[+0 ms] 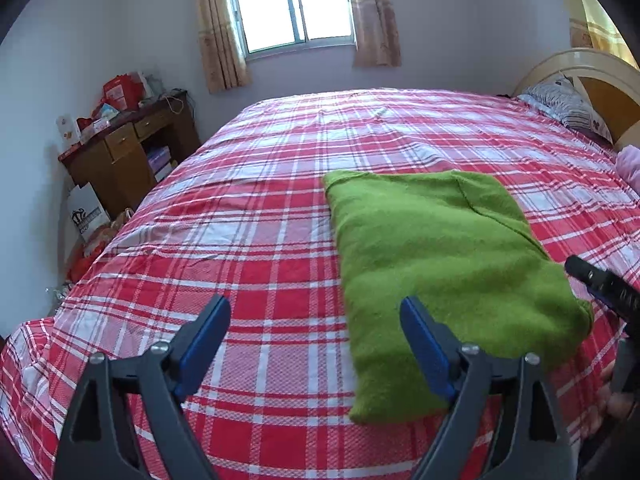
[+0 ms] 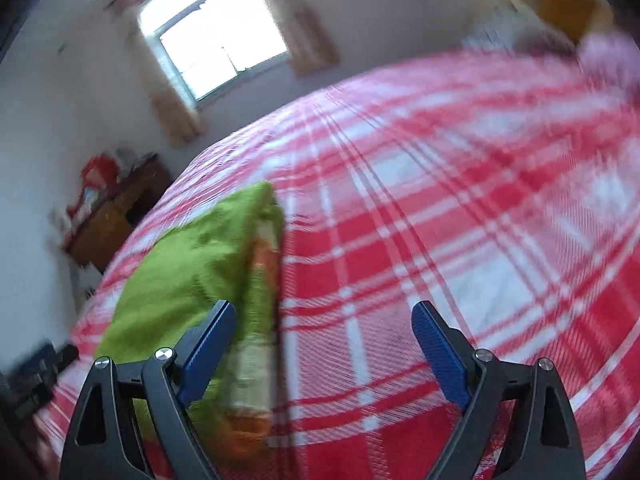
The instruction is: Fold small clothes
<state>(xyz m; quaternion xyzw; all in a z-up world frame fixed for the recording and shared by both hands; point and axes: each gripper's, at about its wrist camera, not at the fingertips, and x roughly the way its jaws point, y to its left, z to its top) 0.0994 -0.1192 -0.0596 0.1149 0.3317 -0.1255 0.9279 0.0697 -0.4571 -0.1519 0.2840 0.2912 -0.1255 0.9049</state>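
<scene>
A green knitted garment [image 1: 436, 264] lies folded into a flat rectangle on the red and white plaid bedspread [image 1: 256, 216]. My left gripper [image 1: 316, 324] is open and empty above the bed, its right finger over the garment's near left edge. My right gripper [image 2: 324, 328] is open and empty; the right wrist view is motion-blurred. There the garment [image 2: 192, 264] lies at the left, under the left finger. The right gripper's finger [image 1: 600, 284] shows at the right edge of the left wrist view, beside the garment's right edge.
A wooden desk [image 1: 128, 152] with red bags and clutter stands left of the bed. A window with curtains [image 1: 292, 4] is on the far wall. A headboard [image 1: 592, 76], a patterned pillow [image 1: 568, 104] and pink fabric [image 1: 630, 164] are at the right.
</scene>
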